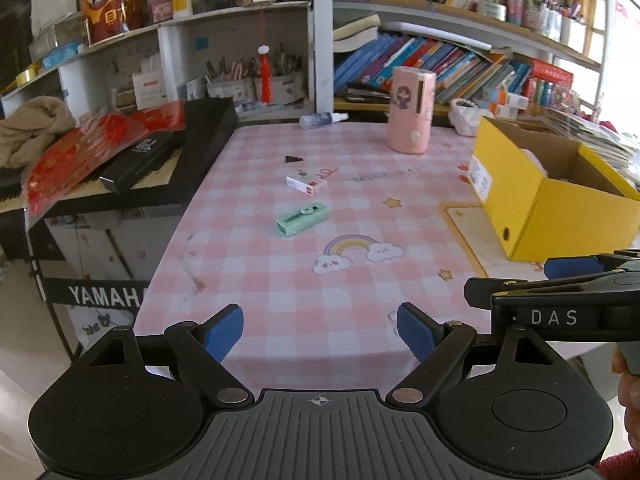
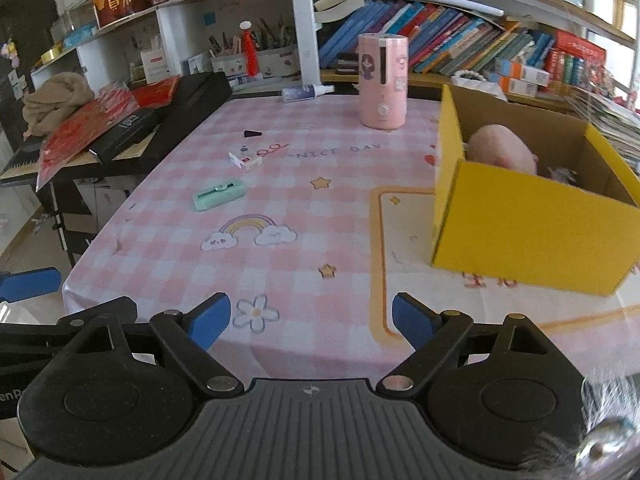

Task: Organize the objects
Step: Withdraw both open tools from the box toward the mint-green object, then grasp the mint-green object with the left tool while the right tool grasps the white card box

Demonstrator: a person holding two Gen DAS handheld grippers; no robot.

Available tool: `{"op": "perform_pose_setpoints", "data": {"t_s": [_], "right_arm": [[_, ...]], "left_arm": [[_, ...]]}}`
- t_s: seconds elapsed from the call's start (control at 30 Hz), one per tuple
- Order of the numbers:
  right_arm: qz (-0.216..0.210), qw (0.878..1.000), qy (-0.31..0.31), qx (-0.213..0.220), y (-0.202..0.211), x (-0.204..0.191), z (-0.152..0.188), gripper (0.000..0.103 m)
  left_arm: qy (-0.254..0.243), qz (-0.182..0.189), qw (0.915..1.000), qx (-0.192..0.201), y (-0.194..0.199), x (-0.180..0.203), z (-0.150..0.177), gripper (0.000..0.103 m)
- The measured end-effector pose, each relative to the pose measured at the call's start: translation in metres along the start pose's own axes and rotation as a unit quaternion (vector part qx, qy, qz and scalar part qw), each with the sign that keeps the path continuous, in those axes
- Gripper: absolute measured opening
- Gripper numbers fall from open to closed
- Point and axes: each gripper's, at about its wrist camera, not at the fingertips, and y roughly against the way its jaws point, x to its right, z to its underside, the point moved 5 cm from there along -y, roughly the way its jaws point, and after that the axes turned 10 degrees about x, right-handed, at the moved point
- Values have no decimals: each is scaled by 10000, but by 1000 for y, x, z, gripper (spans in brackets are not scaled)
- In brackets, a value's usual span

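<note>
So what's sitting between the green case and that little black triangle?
A small white box lies between the green case and the black triangle; both wrist views show it.

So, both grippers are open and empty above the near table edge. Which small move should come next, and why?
Probably the left gripper should reach forward toward the green case. It is the nearest loose item on the tablecloth, with clear space around it. The yellow box stands open on the right and already holds a pink item, so loose things seem to go there.
</note>
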Motion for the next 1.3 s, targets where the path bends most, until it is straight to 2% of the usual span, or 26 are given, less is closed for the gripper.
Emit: {"op": "perform_pose_setpoints", "data": {"t_s": [0.4, 1.03, 1.2, 1.3], "right_arm": [[-220, 9996, 120, -126, -69, 11, -41, 81], [-401, 9990, 207, -58, -138, 25, -85, 78], [-408, 9990, 185, 17, -154, 28, -98, 78], [-426, 9989, 202, 72, -163, 29, -106, 78]], "left_arm": [[67, -214, 9996, -168, -55, -3, -26, 86], [313, -383, 9981, -371, -125, -10, -49, 83], [441, -456, 9967, -505, -152, -13, -51, 83], [689, -532, 9941, -652, -170, -14, -48, 83]]}}
